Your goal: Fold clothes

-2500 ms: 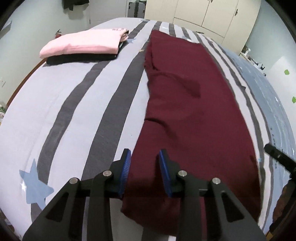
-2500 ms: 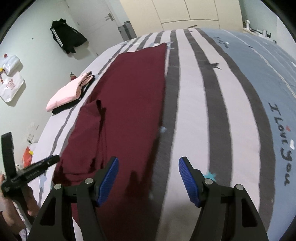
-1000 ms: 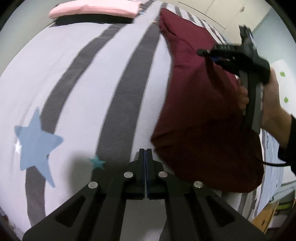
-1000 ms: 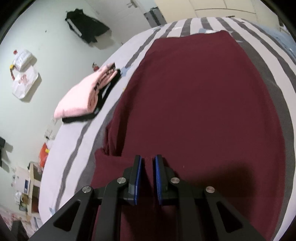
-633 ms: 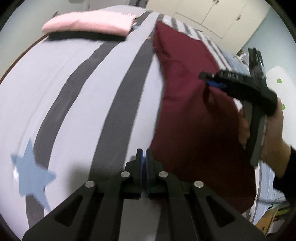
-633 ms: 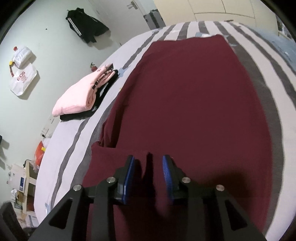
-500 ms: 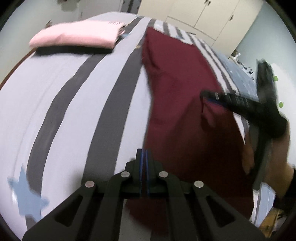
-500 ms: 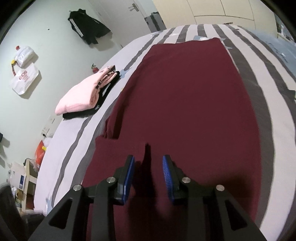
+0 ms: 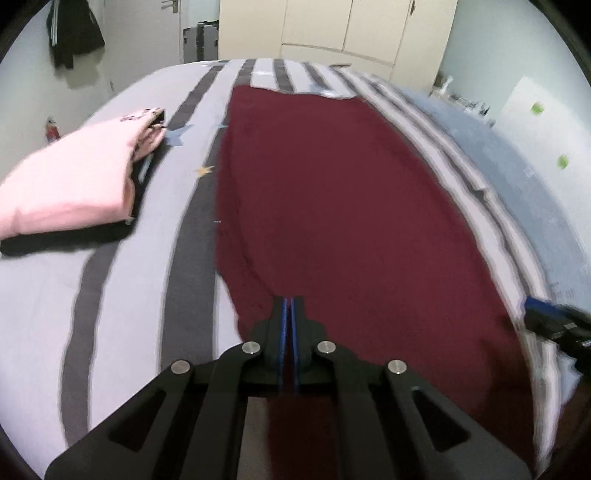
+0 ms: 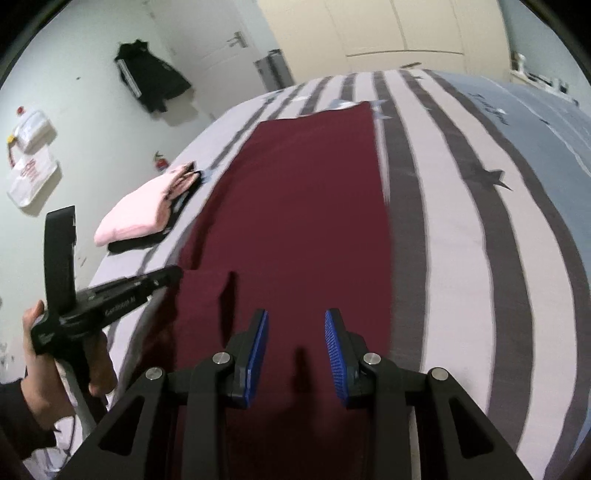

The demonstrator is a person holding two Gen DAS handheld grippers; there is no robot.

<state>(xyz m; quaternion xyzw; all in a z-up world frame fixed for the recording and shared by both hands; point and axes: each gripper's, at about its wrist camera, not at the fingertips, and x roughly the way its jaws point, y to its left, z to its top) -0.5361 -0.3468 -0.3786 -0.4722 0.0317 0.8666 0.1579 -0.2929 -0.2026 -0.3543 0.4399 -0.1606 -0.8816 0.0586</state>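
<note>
Maroon garment (image 9: 332, 206) lies lengthwise along bed (image 9: 122, 295), near corner pinched by left gripper (image 9: 287, 314). Right gripper (image 10: 297, 332) hangs wide above it. Bare bedding (image 10: 461, 258) flanks its right edge.

Both tools are matte black: the right claw (image 10: 296, 339) has ribbed blue pads and silver screws, the left claw (image 9: 287, 321) likewise. The person wears a dark sleeve (image 10: 20, 421).

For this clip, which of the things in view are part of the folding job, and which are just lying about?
Part of the job:
- maroon garment spread on the bed
- left tongs, shut on its near edge
- right tongs, open above it

Lying about:
- folded pink garment on a black one
- black jacket hanging on the wall
- wardrobe
</note>
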